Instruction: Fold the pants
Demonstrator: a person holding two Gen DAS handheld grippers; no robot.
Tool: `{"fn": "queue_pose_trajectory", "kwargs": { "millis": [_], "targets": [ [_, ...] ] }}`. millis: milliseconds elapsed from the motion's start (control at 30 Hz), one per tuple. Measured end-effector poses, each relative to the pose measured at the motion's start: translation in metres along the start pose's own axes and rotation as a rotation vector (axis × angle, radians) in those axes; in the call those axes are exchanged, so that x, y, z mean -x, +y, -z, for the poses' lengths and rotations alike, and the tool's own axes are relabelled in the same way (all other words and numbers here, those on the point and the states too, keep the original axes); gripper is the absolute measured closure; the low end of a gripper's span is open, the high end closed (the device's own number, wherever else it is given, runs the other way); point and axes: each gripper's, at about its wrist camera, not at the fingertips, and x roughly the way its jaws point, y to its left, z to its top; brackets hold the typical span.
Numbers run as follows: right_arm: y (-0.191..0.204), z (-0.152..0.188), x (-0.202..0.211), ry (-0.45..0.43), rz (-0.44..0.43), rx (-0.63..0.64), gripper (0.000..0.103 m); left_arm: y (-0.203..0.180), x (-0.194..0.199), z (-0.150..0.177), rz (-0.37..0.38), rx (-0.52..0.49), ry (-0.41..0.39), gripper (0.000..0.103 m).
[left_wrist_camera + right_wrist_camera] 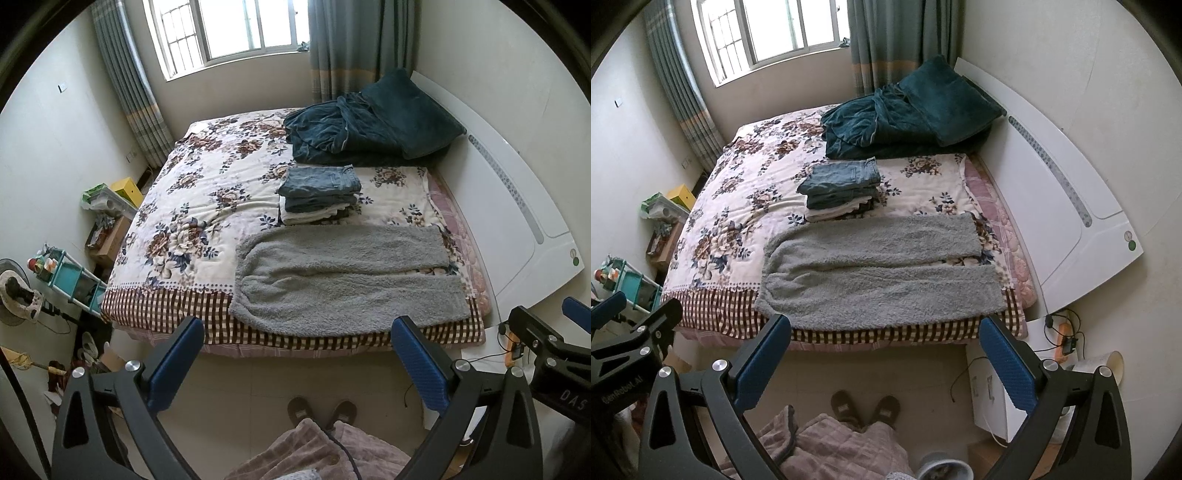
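Note:
Grey fleece pants (343,280) lie flat along the bed's near edge, waistband to the left, both legs to the right; they also show in the right wrist view (879,269). My left gripper (297,328) is open and empty, held above the floor in front of the bed edge, short of the pants. My right gripper (886,326) is open and empty in the same stance, beside the left one. Neither touches the pants.
A stack of folded jeans and pale clothes (319,194) sits just behind the pants. Dark teal bedding and a pillow (373,118) lie at the back. The floral bedspread (192,206) covers the bed. A white headboard (517,206) stands right; shelves and boxes (70,280) left.

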Motion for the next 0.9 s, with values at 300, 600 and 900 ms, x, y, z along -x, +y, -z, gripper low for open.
{"fn": "queue_pose_trajectory", "kwargs": {
  "millis": [300,600,900],
  "targets": [
    [0.001,0.001,0.001,-0.001,-0.008,-0.004,0.000,0.005,0.004,0.005,0.002,0.005,-0.006,0.000],
    [0.000,0.000,0.000,-0.003,-0.010,-0.005,0.000,0.006,0.004,0.008,0.003,0.004,-0.011,0.000],
    [0.002,0.000,0.001,-0.006,-0.009,-0.006,0.000,0.007,0.004,0.008,0.001,0.004,-0.012,0.000]
  ]
}}
